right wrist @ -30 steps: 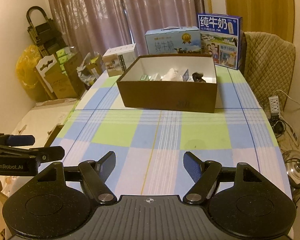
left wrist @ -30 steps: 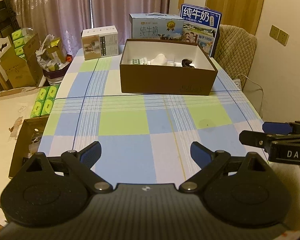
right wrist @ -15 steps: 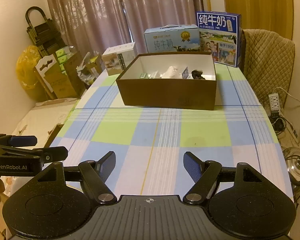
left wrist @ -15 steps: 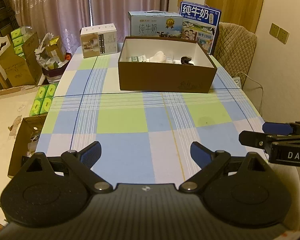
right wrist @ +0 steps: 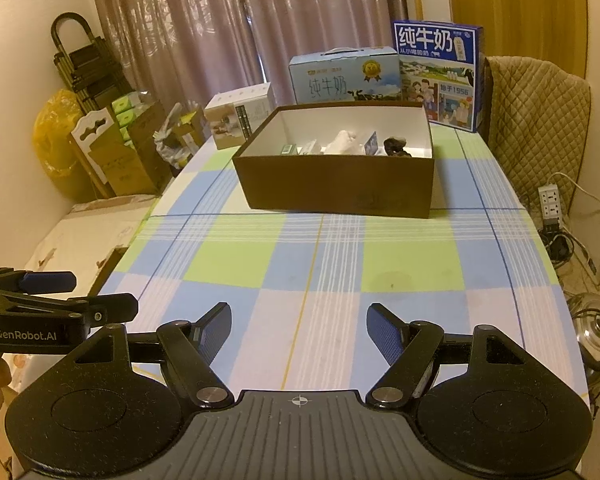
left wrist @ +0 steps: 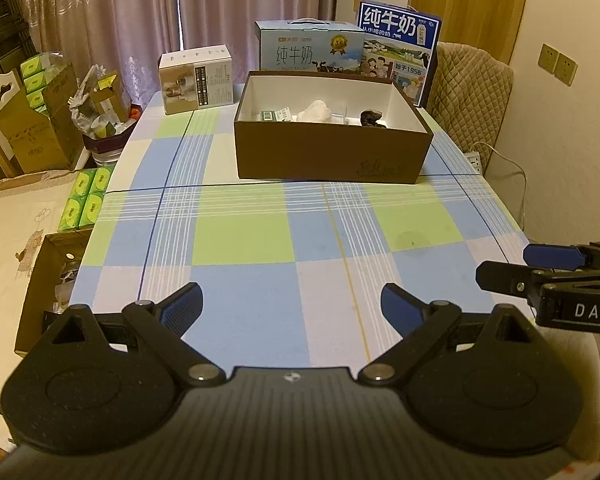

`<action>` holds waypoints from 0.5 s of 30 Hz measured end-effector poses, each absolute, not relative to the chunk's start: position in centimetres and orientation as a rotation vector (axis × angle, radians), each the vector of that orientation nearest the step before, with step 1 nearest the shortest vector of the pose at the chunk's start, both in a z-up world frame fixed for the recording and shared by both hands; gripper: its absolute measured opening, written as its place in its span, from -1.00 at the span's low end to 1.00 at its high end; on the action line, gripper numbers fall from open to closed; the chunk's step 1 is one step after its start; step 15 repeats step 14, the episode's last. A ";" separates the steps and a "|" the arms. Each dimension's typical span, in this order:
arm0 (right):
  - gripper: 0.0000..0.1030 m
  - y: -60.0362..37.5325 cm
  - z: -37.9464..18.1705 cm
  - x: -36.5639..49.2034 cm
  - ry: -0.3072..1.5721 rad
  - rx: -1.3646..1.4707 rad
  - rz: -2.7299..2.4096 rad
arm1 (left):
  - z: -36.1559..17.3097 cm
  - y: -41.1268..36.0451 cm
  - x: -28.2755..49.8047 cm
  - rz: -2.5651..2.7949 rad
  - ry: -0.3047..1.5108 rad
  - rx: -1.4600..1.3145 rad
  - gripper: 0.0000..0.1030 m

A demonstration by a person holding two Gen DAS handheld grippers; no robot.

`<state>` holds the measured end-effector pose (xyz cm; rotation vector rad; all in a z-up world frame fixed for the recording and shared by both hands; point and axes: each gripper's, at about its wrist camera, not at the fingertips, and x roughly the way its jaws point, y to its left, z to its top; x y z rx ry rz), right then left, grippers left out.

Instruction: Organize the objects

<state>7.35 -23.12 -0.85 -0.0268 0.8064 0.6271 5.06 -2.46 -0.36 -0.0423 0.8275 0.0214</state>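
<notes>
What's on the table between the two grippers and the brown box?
Nothing: in both wrist views only bare checked tablecloth runs from the open left gripper and open right gripper to the brown box.

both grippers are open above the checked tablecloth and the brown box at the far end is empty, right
Not quite: the brown box is not empty. The left wrist view shows a white lump, a small green-and-white pack and a dark object inside. The rest holds: the left gripper and right gripper are open above the checked tablecloth.
</notes>
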 end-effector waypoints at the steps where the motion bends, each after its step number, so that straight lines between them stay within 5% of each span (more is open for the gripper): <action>1: 0.39 -23.1 -0.9 7.4 0.807 -0.026 0.627 | -0.3 -2.5 5.1 0.022 0.827 -0.043 0.83; 15: 0.40 -23.1 -1.2 7.5 0.811 -0.020 0.628 | -0.8 -2.8 5.2 0.024 0.830 -0.039 0.83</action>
